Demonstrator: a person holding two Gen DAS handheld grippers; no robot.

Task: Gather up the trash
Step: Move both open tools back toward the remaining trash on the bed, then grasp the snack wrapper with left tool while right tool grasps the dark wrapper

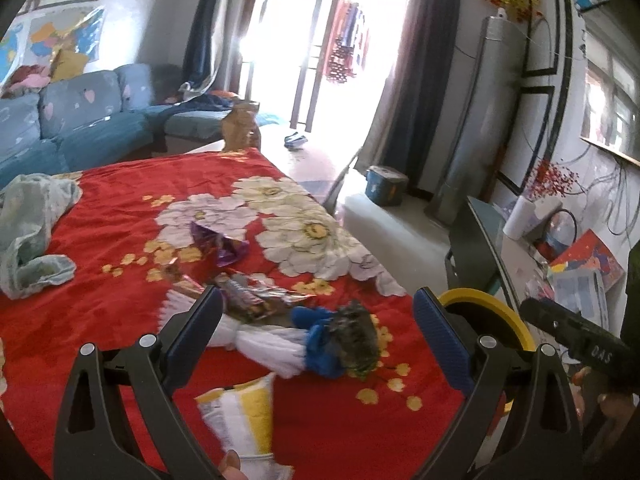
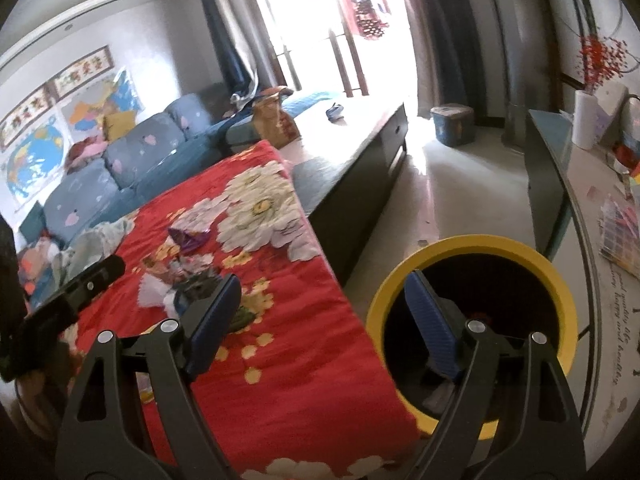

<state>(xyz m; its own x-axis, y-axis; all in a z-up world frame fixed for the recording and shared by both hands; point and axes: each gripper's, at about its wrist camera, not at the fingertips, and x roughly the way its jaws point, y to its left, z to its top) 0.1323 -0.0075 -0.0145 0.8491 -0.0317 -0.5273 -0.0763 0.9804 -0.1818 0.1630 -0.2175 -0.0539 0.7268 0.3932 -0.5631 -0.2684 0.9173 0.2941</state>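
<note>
We see the trash scattered on the red flowered blanket [image 1: 120, 216], ahead of our left gripper [image 1: 318, 336], whose jaws stand wide with nothing pressed between them. Between its fingers lie a white-and-blue tasselled bundle [image 1: 312, 340] and a shiny snack wrapper [image 1: 256, 296]; one purple wrapper [image 1: 224, 246] sits farther ahead, and one yellow-and-white packet [image 1: 240, 412] lies nearest, low between the jaws. Our right gripper [image 2: 322, 320] is also spread wide and empty, its right finger over the one yellow-rimmed bin [image 2: 500, 248] standing just beside the blanket's edge.
</note>
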